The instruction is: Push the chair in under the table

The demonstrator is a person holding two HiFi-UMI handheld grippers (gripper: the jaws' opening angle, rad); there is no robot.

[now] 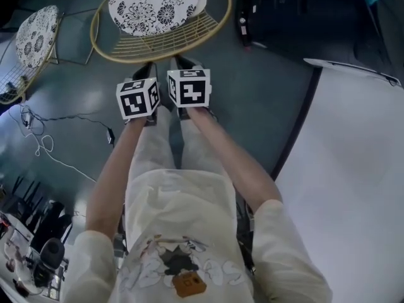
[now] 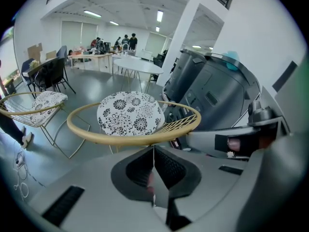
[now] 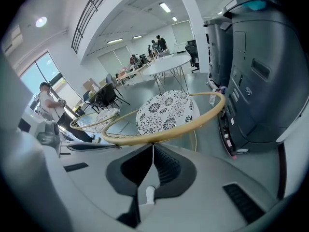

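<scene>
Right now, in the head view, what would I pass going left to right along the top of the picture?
small chair with a flowery cushion → gold-rimmed chair → black machine

An open-plan office: far beyond the fingertips (image 2: 166, 166) of the left gripper (image 2: 153, 150), people (image 2: 125, 41) stand by long desks (image 2: 91, 57) and a round white table (image 2: 137, 65) under ceiling strip lights (image 2: 159, 16). Black office chairs (image 2: 48, 72) sit left of the fingertips, a big grey copier (image 2: 212, 86) right.
</scene>
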